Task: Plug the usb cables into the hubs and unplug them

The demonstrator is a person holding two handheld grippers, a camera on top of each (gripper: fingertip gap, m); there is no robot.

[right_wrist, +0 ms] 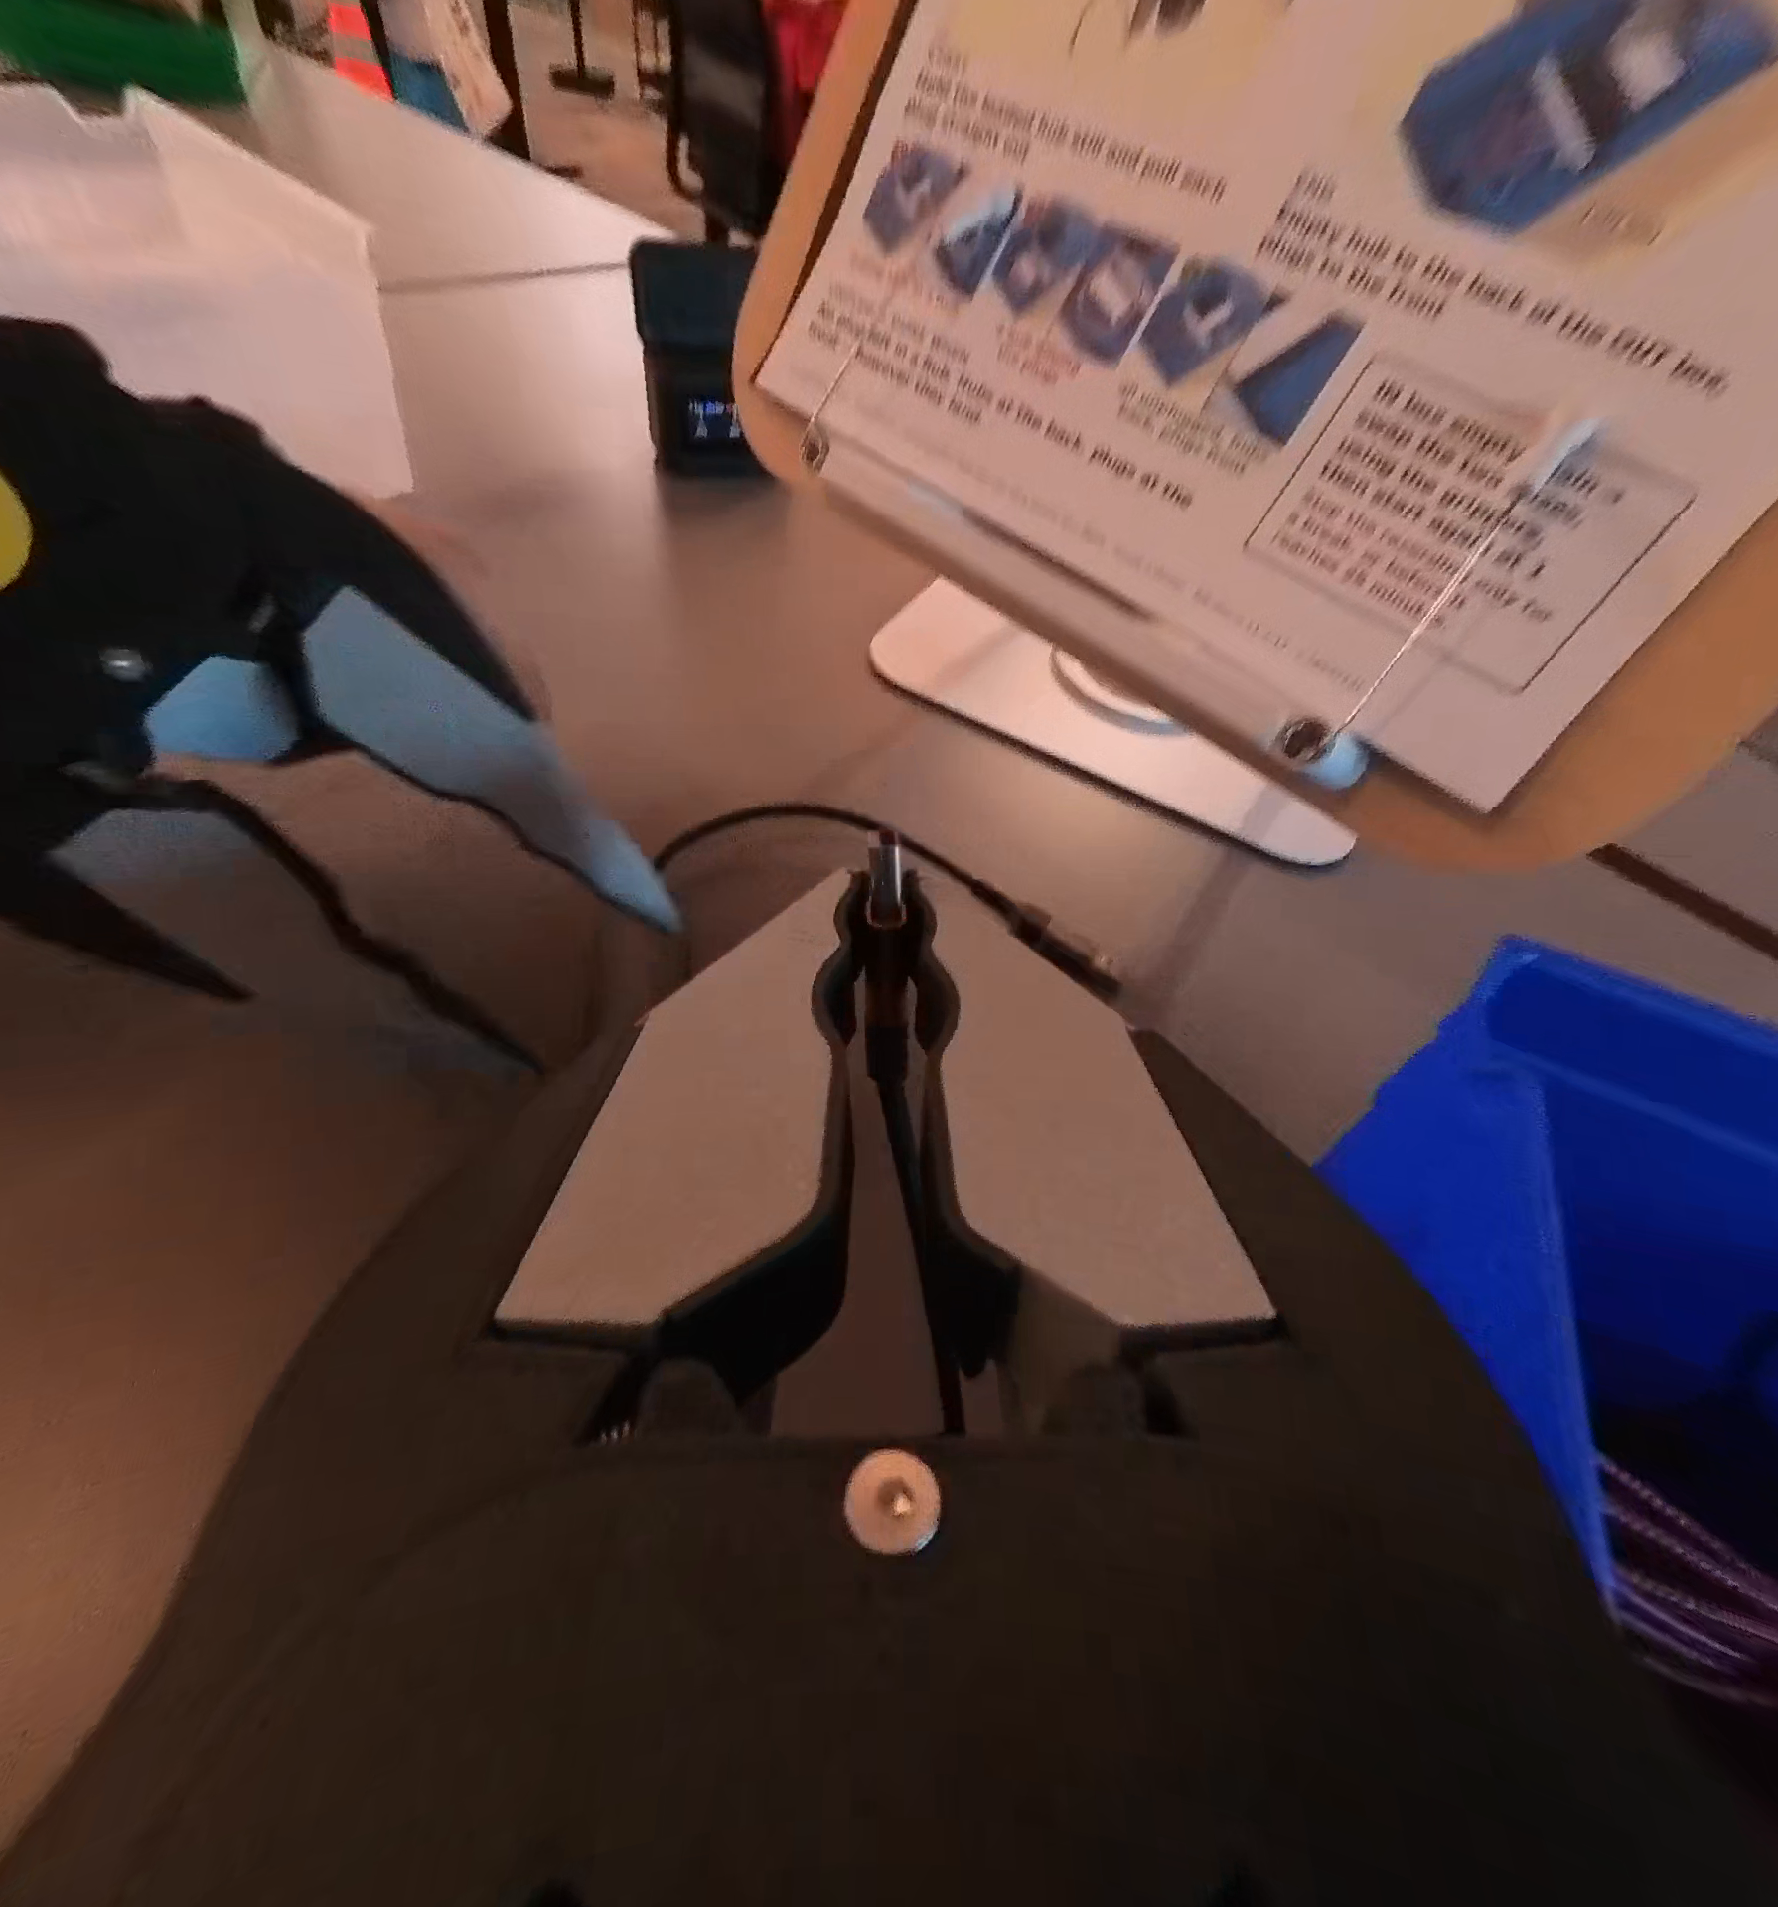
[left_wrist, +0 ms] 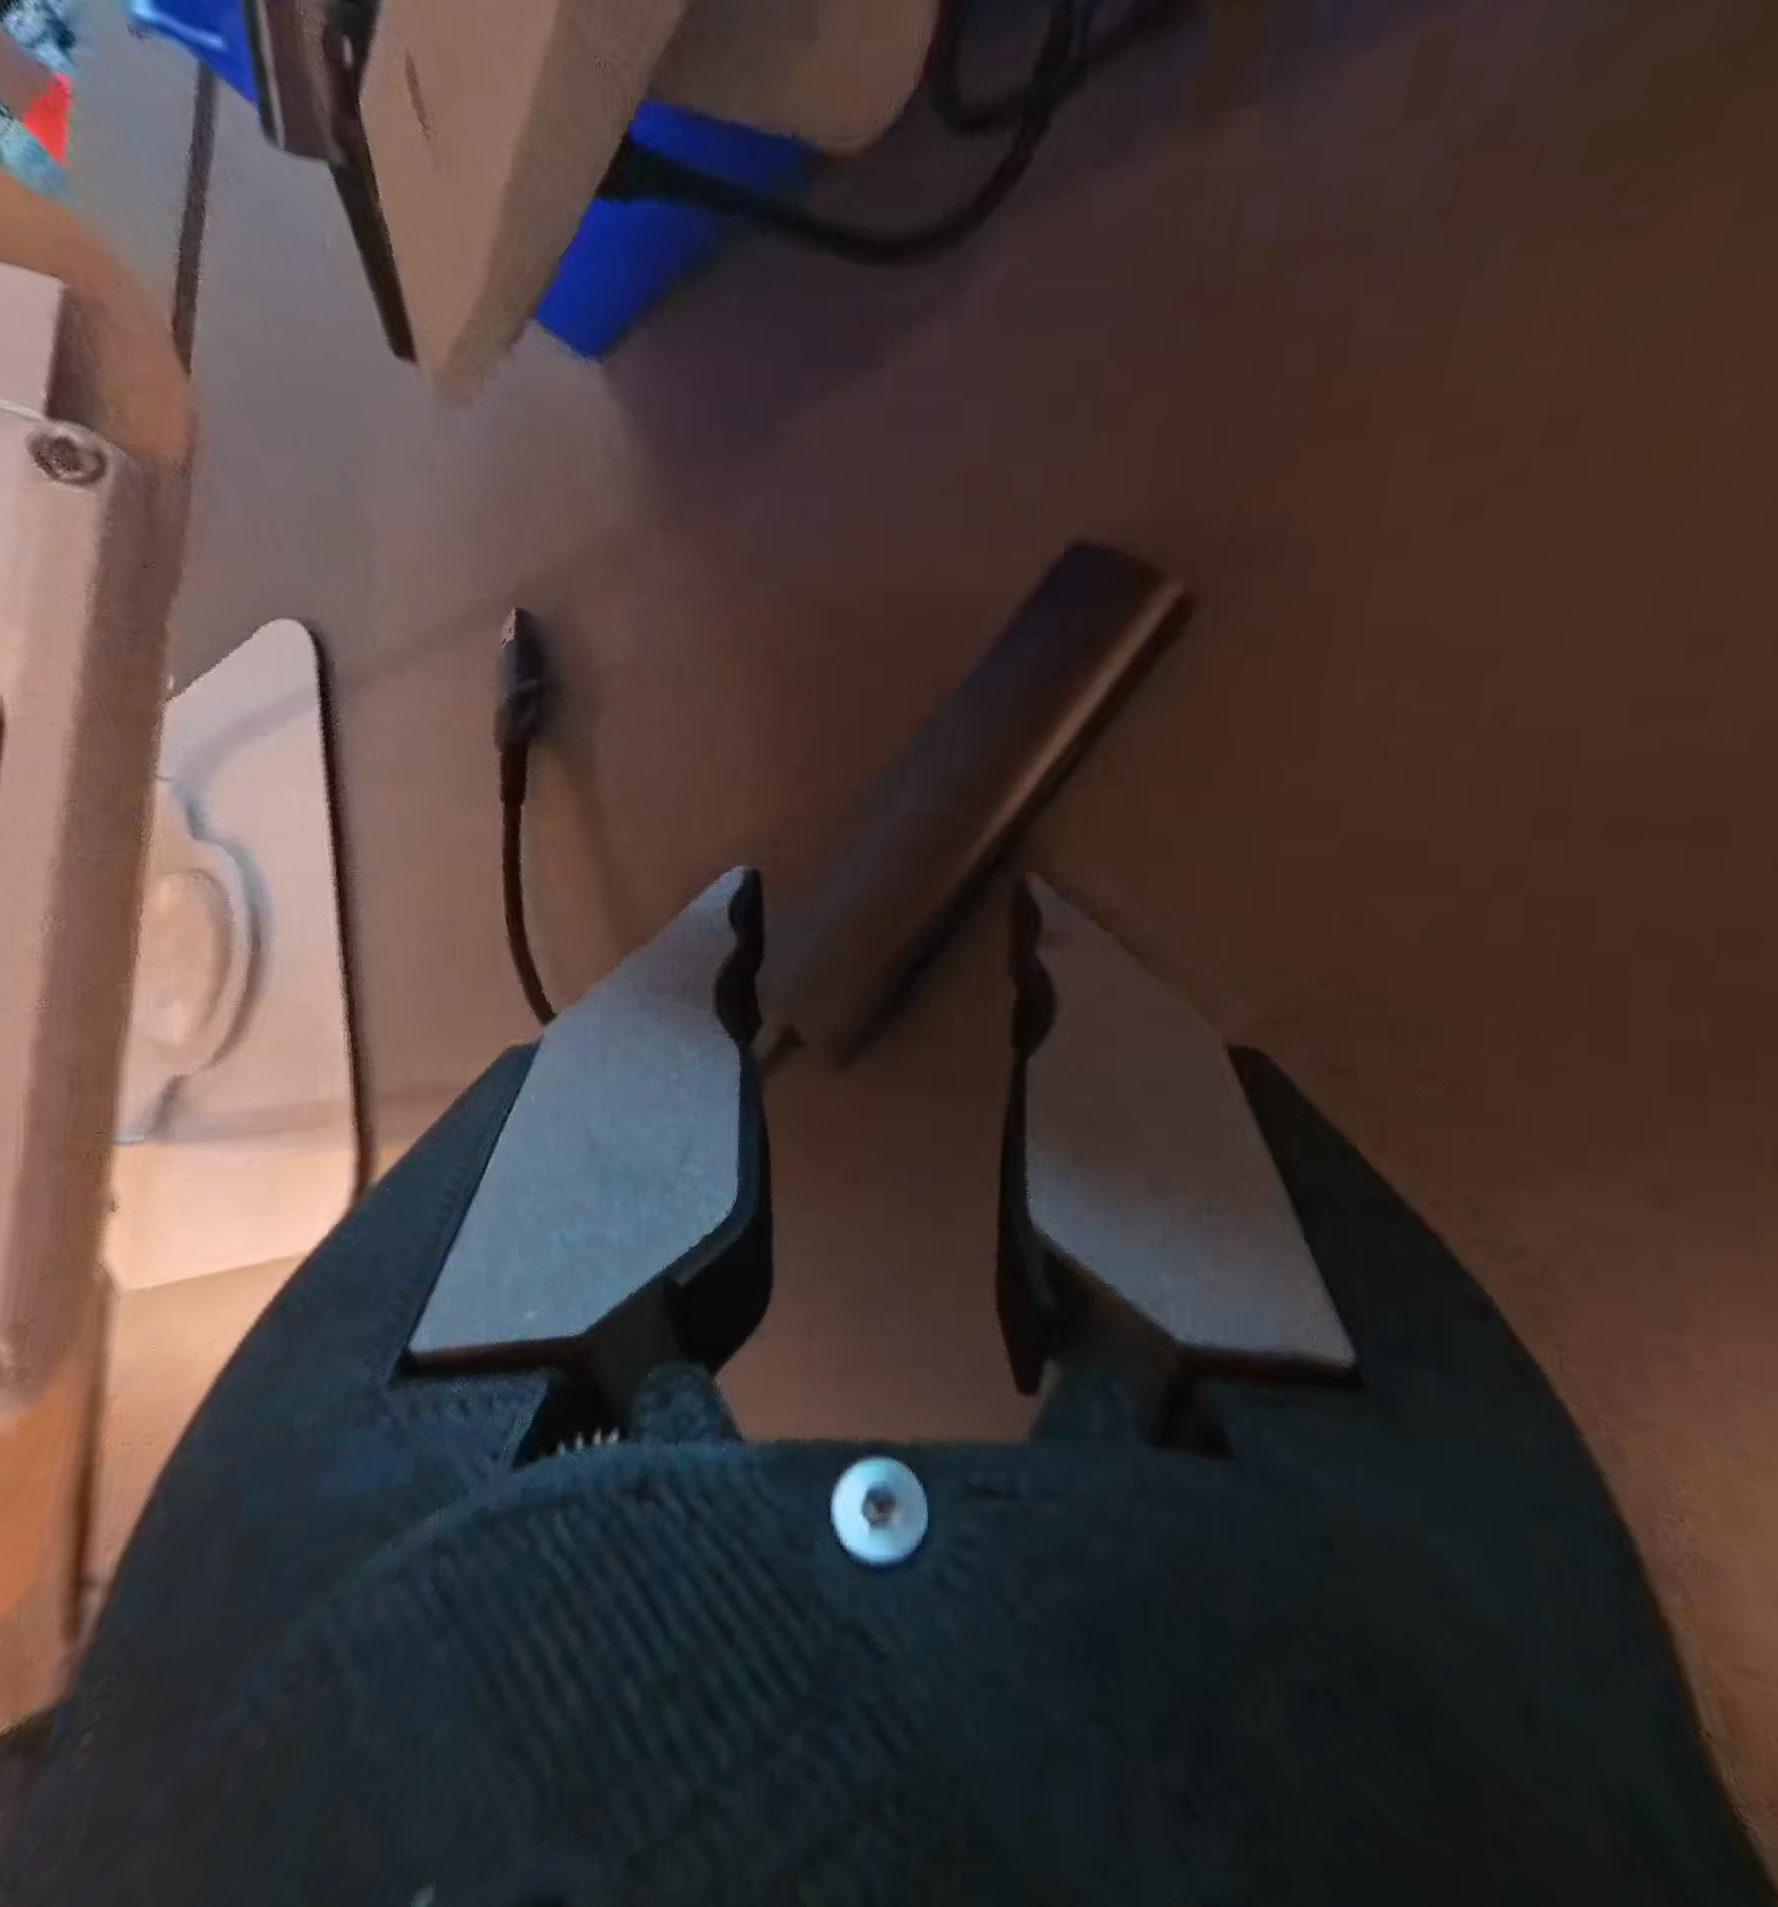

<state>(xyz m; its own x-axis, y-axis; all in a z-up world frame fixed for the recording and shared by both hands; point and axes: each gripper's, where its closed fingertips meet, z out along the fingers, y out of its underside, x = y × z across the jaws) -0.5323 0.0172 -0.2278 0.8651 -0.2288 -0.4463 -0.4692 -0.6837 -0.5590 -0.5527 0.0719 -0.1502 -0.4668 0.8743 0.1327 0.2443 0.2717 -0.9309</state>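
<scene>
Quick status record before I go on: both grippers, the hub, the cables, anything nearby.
left gripper: open, empty, jaws either side of the hub's near end
right gripper: shut on USB plug, its cable running back between the fingers
hub: flat grey bar lying on the table, no plug seen in it
loose cable: black, on table left of hub
blue bin: right of right gripper
instruction board: on stand, behind

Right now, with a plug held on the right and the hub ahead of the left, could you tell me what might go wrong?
1. The left tongs are open, so the hub lies unheld and may slide when pushed.
2. The right tongs pinch the USB plug only at its tip; it could twist.
3. The loose cable beside the hub might snag.
</scene>
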